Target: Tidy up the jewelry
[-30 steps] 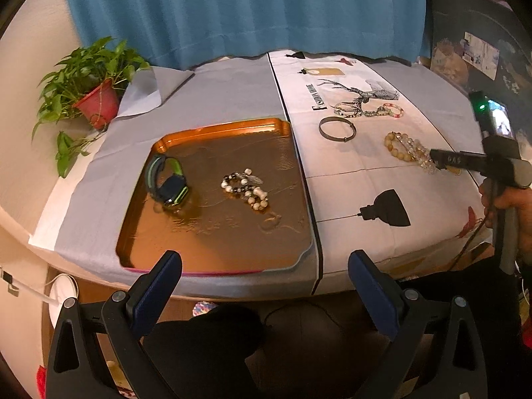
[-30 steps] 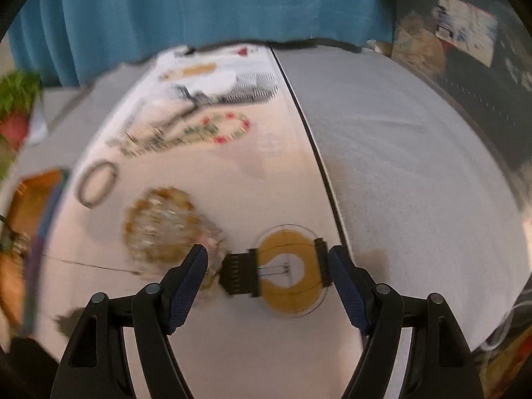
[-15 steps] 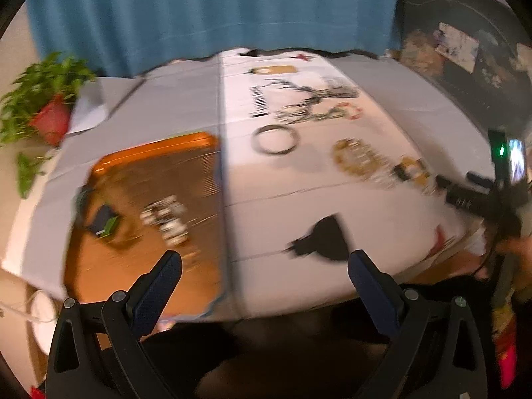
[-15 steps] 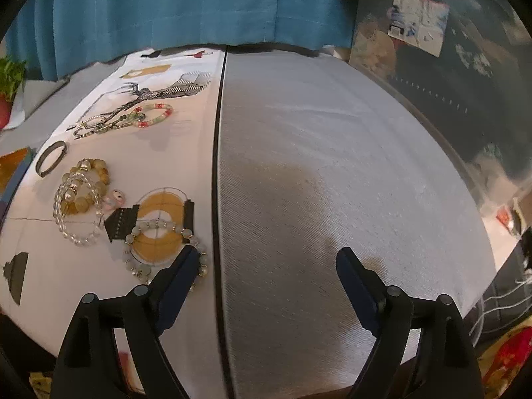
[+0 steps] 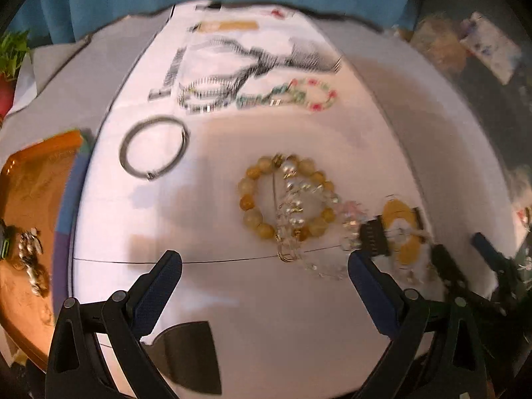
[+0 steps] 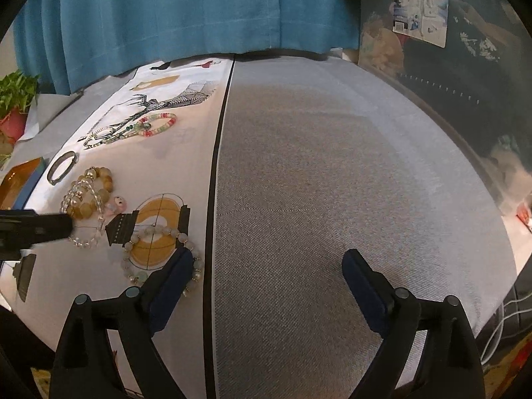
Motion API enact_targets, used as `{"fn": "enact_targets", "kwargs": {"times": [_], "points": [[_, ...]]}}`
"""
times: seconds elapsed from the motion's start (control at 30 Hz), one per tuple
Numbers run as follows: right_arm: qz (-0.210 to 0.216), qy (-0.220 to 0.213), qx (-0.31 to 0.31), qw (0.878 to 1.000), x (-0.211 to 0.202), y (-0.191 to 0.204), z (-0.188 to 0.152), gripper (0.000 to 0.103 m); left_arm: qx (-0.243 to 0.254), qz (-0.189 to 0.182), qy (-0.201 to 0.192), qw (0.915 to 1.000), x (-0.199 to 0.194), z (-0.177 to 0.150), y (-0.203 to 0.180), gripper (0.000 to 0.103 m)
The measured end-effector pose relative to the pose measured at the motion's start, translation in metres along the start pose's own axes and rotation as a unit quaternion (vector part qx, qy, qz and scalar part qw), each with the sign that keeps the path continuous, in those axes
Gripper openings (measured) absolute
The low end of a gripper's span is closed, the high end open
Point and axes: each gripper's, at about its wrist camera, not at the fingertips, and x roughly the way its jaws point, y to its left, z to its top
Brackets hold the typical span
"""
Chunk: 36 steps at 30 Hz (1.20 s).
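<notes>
My left gripper (image 5: 264, 266) is open above the white printed cloth. Just beyond its fingertips lie a yellow bead bracelet (image 5: 247, 202) and a clear crystal bracelet (image 5: 292, 222), tangled together. A metal bangle (image 5: 124, 153) lies further left, with a pink-green bead bracelet (image 5: 332, 94) behind it. My right gripper (image 6: 266, 261) hangs over bare grey cloth with its jaws opening and nothing between them. A pale bead bracelet (image 6: 156, 231) rests on a printed orange circle beside its left finger. The orange tray (image 5: 30, 179) at far left holds a pearl bracelet (image 5: 30, 256).
A silver chain bracelet (image 5: 199, 96) lies near the back. A potted plant (image 6: 13, 123) stands at the far left and a blue curtain (image 6: 199, 10) hangs behind the table. The grey cloth (image 6: 332, 183) runs to the table's right edge.
My left gripper swung right and lower, from the tray to over the tangled bracelets. The right gripper turned from the printed circle toward the grey cloth, its jaws wider; a pale bracelet now lies on the circle.
</notes>
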Motion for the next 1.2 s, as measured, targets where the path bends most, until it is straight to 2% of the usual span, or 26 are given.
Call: {"fn": "enact_targets", "kwargs": {"times": [0.1,0.3,0.37,0.4,0.43,0.47,0.5,0.53,0.57,0.6,0.63,0.73,0.9,1.0,1.03,1.07,1.1,1.17,1.2], "points": [[0.006,-0.003,-0.003,1.000,0.000,-0.001,-0.001,0.092,0.006,0.015,-0.020,0.9997,-0.001,-0.008,0.000,0.102],[0.005,-0.004,-0.003,1.000,0.001,-0.001,-0.001,0.092,-0.001,0.012,-0.007,0.9999,-0.005,-0.016,0.006,0.102],[0.004,-0.004,-0.004,1.000,0.002,0.000,0.000,0.092,-0.001,0.011,-0.001,0.9999,-0.005,-0.017,0.005,0.098],[0.004,-0.004,-0.006,1.000,0.002,0.000,0.000,0.089,0.003,0.007,-0.004,1.0000,-0.008,-0.018,0.003,0.088],[0.011,-0.006,-0.009,1.000,0.000,0.001,0.000,0.077,0.012,-0.002,-0.010,0.9999,-0.012,-0.019,0.001,0.080],[0.021,-0.011,-0.020,1.000,-0.002,0.005,0.000,0.065,0.025,-0.018,-0.014,0.9994,-0.016,-0.018,-0.003,0.055],[0.033,-0.013,-0.033,0.999,-0.005,0.011,0.000,0.041,0.035,-0.035,-0.011,0.9987,-0.017,-0.018,-0.006,0.023],[0.042,-0.011,-0.045,0.998,-0.006,0.016,0.000,0.022,0.045,-0.061,-0.001,0.9971,-0.018,-0.016,-0.009,0.014],[0.049,-0.010,-0.054,0.997,-0.007,0.022,0.000,0.015,0.050,-0.075,0.010,0.9959,-0.018,-0.015,-0.011,0.005],[0.056,-0.007,-0.061,0.997,-0.007,0.027,0.001,0.007,0.051,-0.079,0.014,0.9955,-0.019,-0.014,-0.011,0.004],[0.060,-0.001,-0.062,0.996,-0.006,0.028,0.002,0.007,0.049,-0.086,0.014,0.9949,-0.020,-0.014,-0.008,0.003],[0.079,0.014,-0.038,0.996,-0.010,0.020,0.006,0.006,0.041,-0.098,0.006,0.9943,-0.034,-0.015,0.004,0.001],[0.044,-0.010,-0.028,0.999,-0.035,0.008,0.015,0.006,0.033,-0.104,-0.031,0.9936,-0.067,-0.011,0.028,0.001],[0.030,-0.017,-0.024,0.999,-0.043,0.005,0.021,0.007,0.024,-0.124,-0.023,0.9918,-0.066,-0.007,0.035,0.002],[0.030,-0.016,-0.020,0.999,-0.043,0.003,0.022,0.007,0.017,-0.138,-0.014,0.9902,-0.062,-0.007,0.035,0.006],[0.029,-0.014,-0.017,0.999,-0.043,0.002,0.022,0.007,0.012,-0.152,-0.002,0.9884,-0.056,-0.007,0.034,0.018],[0.026,-0.014,-0.013,0.999,-0.041,0.000,0.022,0.007,0.008,-0.153,0.006,0.9881,-0.052,-0.010,0.033,0.036],[0.017,-0.010,-0.014,1.000,-0.035,-0.003,0.020,0.007,0.012,-0.144,-0.001,0.9896,-0.045,-0.012,0.026,0.050],[0.012,-0.007,-0.013,1.000,-0.032,-0.005,0.018,0.007,0.018,-0.137,-0.005,0.9904,-0.043,-0.014,0.022,0.051]]}}
